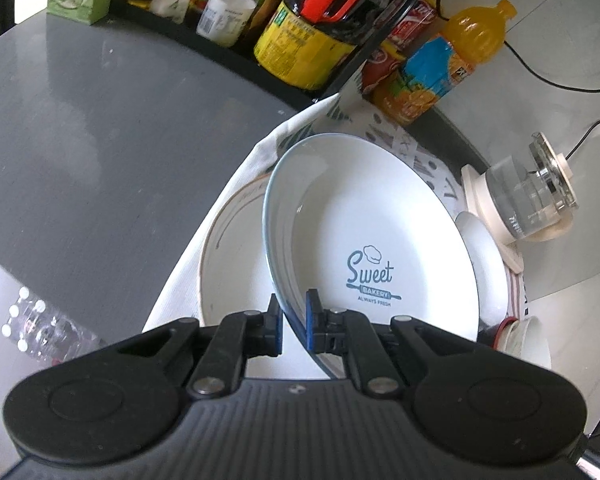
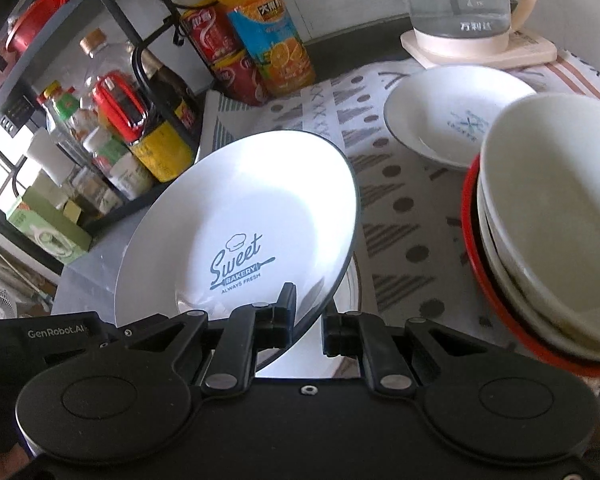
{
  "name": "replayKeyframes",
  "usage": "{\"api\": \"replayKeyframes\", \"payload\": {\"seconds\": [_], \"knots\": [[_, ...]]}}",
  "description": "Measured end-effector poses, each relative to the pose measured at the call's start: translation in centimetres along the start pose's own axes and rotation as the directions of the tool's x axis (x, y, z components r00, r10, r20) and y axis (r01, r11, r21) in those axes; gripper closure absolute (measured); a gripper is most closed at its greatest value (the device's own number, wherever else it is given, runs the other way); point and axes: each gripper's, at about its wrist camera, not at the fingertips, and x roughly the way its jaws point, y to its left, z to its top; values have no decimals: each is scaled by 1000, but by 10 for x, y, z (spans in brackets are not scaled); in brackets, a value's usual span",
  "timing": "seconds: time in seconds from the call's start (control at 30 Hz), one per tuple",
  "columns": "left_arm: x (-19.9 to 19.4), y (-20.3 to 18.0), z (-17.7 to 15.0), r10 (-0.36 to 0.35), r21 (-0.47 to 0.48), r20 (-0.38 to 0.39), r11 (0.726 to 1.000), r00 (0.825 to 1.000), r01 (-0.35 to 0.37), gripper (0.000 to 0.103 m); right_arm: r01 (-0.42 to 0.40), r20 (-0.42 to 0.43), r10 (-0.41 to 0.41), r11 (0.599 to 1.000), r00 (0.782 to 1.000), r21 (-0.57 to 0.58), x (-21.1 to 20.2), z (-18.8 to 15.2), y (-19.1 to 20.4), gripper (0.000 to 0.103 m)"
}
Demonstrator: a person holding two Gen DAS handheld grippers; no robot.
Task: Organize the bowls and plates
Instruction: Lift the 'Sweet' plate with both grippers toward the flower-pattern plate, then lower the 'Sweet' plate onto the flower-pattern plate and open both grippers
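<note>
Your left tongs (image 1: 293, 322) clenched on the rim of the Sweet Bakery plate (image 1: 380, 240), your right tongs (image 2: 308, 320) clenched on the same plate's rim, plate tilted, stacked bowls (image 2: 556, 216) at right.

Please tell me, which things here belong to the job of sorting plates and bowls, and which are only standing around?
Belong to the job:
- Sweet Bakery plate, held at its rim by left gripper and right gripper
- larger plate beneath it
- small plate
- stacked bowls

Only standing around:
- juice bottle
- red cans
- kettle
- sauce bottles

The plate (image 2: 236, 216) reads "Sweet BAKERY ALWAYS FRESH"; the right gripper (image 2: 308, 320) body, "GenRobot.AI".
</note>
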Motion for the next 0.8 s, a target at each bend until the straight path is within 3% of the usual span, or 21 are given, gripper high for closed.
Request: {"api": "replayKeyframes", "payload": {"seconds": [0.8], "knots": [[14, 9, -18, 34, -3, -94, 999, 995, -34, 91, 40, -64, -41, 999, 997, -16, 0, -10, -5, 91]]}}
